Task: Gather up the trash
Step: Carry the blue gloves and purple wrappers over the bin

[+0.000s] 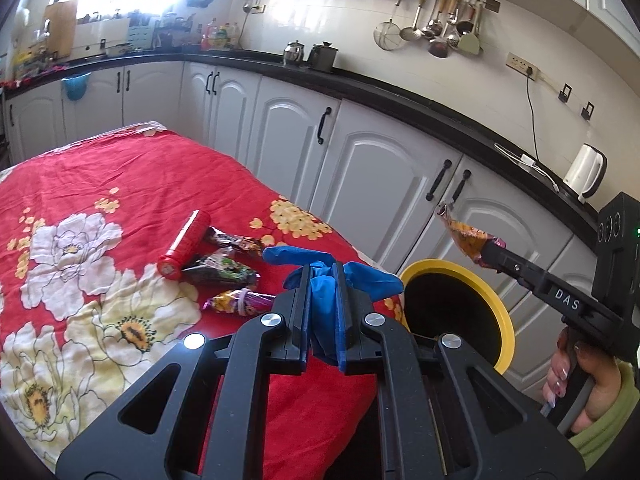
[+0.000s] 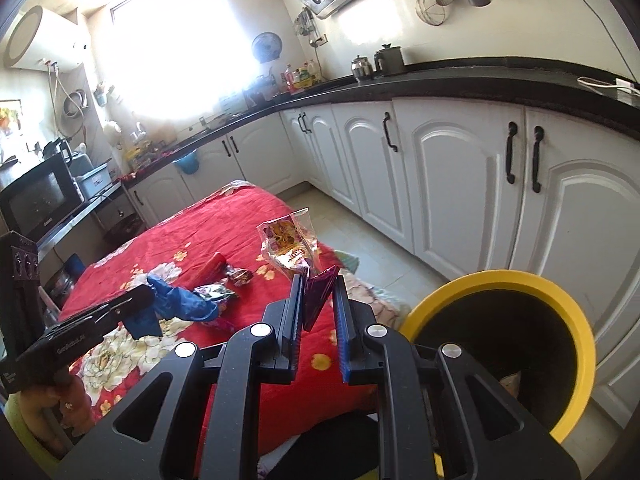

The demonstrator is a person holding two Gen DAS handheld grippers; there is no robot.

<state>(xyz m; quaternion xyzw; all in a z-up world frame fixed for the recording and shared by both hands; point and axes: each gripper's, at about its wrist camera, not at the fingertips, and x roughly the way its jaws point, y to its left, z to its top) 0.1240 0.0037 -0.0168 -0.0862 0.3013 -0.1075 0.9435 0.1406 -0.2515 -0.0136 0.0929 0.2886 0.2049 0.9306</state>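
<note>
Left wrist view shows the left gripper [image 1: 324,276] clamped on a crumpled blue glove [image 1: 322,300]: the glove fills the narrow gap between the two fingers, bulges out past their tips and hangs down behind the pads. Beyond it, on the red floral cloth [image 1: 120,184] covering the table, lie a red cylindrical tube [image 1: 184,245] and three crinkled snack wrappers [image 1: 222,270], close together and partly touching the tube. Just right of the glove stands a black bin with a yellow rim [image 1: 506,322], its mouth open and near the table edge. Further right, a person's hand [image 1: 576,376] in a green sleeve holds the right gripper [image 1: 490,250], whose tips pinch an orange and yellow snack wrapper [image 1: 464,236] in the air above the bin.

From the right wrist view, the right gripper [image 2: 318,276] is closed on that wrapper [image 2: 290,248]: its magenta lower end sits tilted between the fingers, closer to the left one, and the clear, orange-printed upper part sticks up past the tips. The yellow-rimmed bin [image 2: 568,308] sits low to the right, beside the white cabinets [image 2: 452,184]. At left, the left gripper [image 2: 150,300] carries the blue glove [image 2: 180,306] above the red cloth [image 2: 224,220].
</note>
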